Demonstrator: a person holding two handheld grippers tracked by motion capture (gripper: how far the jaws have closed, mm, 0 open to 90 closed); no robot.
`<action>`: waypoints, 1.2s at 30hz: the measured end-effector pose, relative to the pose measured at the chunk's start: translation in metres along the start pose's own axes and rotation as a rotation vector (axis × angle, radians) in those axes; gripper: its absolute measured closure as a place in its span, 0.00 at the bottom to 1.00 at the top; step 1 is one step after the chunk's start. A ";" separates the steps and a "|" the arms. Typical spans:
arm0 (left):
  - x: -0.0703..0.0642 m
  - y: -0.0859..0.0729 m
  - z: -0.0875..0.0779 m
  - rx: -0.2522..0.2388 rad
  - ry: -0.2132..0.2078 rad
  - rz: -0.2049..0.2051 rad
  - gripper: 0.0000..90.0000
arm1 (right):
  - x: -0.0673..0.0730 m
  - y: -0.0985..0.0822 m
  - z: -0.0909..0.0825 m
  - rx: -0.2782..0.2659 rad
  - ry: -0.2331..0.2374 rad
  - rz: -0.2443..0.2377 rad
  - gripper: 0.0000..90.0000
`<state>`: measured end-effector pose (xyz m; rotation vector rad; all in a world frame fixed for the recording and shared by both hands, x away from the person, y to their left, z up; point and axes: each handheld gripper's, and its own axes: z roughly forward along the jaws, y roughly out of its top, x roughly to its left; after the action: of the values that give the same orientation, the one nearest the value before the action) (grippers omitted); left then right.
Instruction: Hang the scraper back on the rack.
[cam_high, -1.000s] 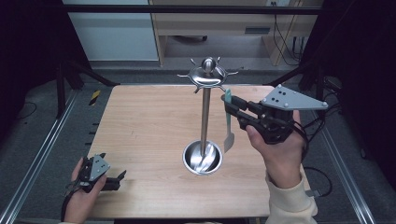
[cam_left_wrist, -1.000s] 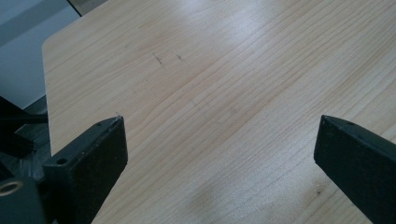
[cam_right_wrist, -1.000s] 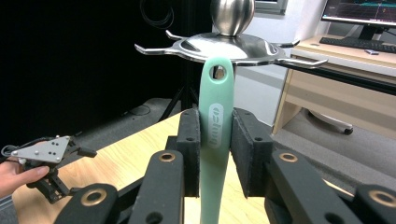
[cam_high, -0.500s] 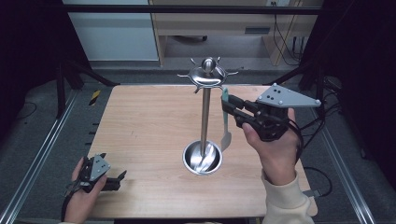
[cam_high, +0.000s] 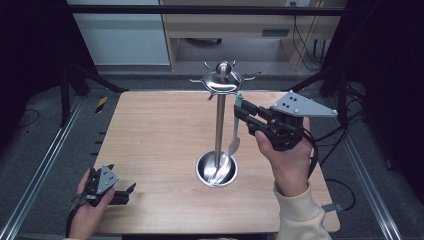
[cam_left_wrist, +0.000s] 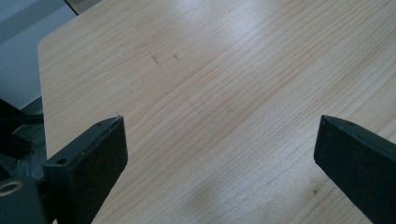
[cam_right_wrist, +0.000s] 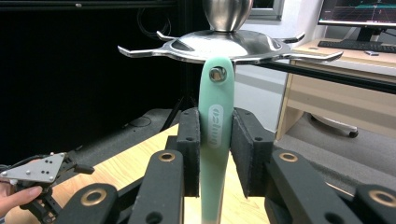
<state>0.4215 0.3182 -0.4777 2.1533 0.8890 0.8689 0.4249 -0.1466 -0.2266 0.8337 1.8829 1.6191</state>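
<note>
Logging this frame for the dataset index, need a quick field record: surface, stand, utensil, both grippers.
surface: light wooden table
stand: steel utensil rack, upright, round base, hooks around its top disc
utensil: mint-green handled utensil, vertical, hanging hole just under a rack hook; hooked or not, cannot tell
right gripper: right gripper shut on the utensil handle, held up beside the rack top
left gripper: left gripper open, holding nothing, low at the near left table corner

My black-jawed right gripper (cam_right_wrist: 215, 140) is gripping a mint-green plastic utensil handle (cam_right_wrist: 215, 126) beneath a shiny silver steel hook rack (cam_high: 218, 125); pale woodgrain table (cam_high: 155, 130) is showing below.
</note>
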 end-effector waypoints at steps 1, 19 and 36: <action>0.000 0.000 0.000 -0.001 -0.001 0.001 0.03 | 0.000 0.000 0.000 0.000 0.001 0.000 0.82; -0.001 0.000 0.001 0.002 -0.007 0.003 0.03 | 0.002 -0.002 0.000 0.008 -0.009 -0.015 0.75; -0.001 0.001 0.001 0.007 -0.013 0.009 0.03 | -0.002 -0.009 -0.004 0.089 -0.133 -0.084 0.47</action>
<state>0.4220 0.3163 -0.4783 2.1686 0.8772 0.8564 0.4220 -0.1515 -0.2351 0.8649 1.8811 1.4033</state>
